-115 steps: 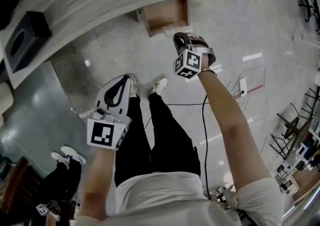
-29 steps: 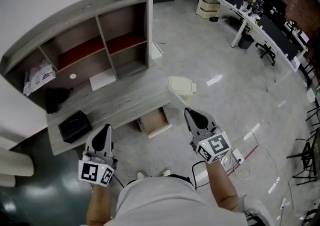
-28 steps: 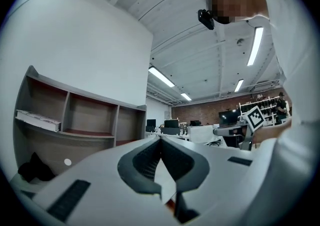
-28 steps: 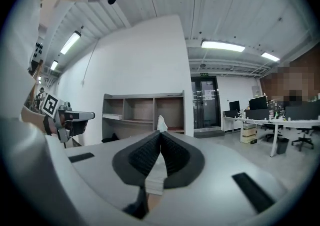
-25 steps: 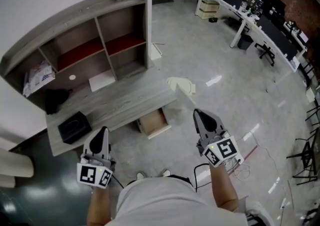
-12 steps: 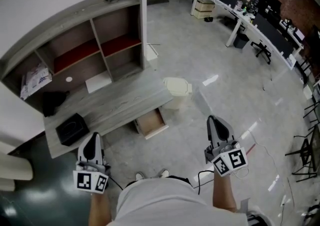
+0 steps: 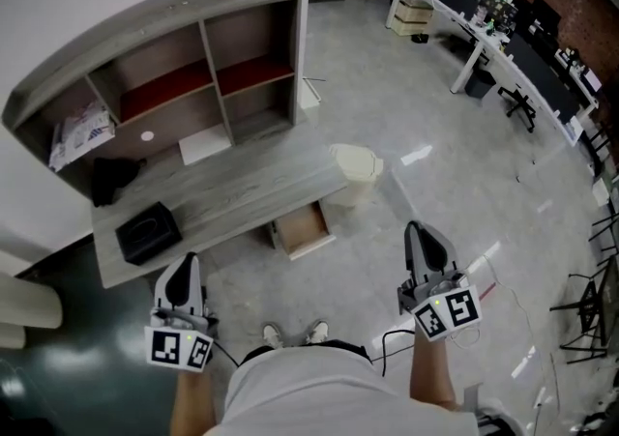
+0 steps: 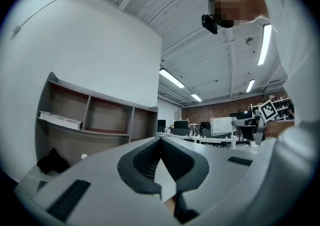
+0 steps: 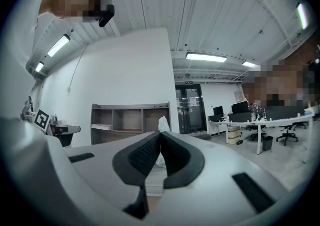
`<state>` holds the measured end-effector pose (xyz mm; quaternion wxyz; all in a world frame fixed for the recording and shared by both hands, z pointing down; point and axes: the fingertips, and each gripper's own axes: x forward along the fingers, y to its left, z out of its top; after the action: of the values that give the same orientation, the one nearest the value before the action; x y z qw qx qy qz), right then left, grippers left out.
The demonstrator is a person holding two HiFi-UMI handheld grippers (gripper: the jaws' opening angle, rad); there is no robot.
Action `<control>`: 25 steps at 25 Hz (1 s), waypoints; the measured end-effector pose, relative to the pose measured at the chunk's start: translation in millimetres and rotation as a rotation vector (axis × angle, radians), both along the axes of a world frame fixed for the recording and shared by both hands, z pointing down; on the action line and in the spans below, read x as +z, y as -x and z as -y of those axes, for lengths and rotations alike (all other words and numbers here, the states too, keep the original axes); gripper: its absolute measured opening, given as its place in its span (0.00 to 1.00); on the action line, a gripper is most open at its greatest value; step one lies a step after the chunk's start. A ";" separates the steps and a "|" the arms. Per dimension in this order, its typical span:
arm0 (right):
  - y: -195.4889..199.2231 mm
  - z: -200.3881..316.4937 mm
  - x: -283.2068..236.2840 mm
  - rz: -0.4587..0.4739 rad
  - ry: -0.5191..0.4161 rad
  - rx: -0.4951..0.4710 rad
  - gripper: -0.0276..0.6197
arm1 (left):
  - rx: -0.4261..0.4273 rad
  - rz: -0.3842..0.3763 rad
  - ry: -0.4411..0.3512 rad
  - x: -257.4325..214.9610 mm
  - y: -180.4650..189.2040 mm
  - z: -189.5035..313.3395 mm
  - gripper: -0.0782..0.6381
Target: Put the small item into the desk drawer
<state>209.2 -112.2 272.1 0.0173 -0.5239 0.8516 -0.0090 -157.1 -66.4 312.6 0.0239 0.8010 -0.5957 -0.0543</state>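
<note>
The grey wooden desk (image 7: 232, 194) stands ahead of me with its drawer (image 7: 302, 229) pulled open below the front edge; the inside looks brown and bare. My left gripper (image 7: 189, 259) is held low at the left, short of the desk, its jaws together on nothing. My right gripper (image 7: 416, 228) hovers over the floor, right of the drawer and apart from it, also shut and empty. In the left gripper view the left gripper (image 8: 161, 140) points at the shelf unit. The right gripper (image 9: 161, 135) faces the same shelf from farther off. No small item shows in either grip.
A black box (image 7: 147, 231) sits on the desk's left end. Behind it the shelf unit (image 7: 198, 57) holds a dark bundle (image 7: 114, 176), a white sheet (image 7: 205, 144) and papers (image 7: 82, 130). A cream bin (image 7: 356, 165) stands by the desk's right corner. Office desks and chairs (image 7: 517, 67) fill the far right.
Several seconds ago I looked down at the floor with the right gripper near the open drawer. Over the last second both grippers drew back toward my body, the right one drifting rightward.
</note>
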 end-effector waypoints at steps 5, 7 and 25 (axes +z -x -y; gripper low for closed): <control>15.3 -4.8 -1.8 -0.034 -0.013 -0.016 0.08 | -0.001 -0.005 0.010 2.1 8.4 -7.2 0.13; 21.5 -7.9 -3.7 -0.041 -0.018 -0.022 0.08 | 0.002 -0.008 0.011 3.2 11.2 -9.7 0.13; 47.2 -29.7 -10.1 -0.054 -0.037 -0.023 0.08 | 0.028 -0.033 0.004 6.5 24.7 -27.9 0.13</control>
<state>162.0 -82.5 262.0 0.0039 -0.5137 0.8577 0.0209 -181.8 -38.5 319.1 0.0359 0.8082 -0.5840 -0.0660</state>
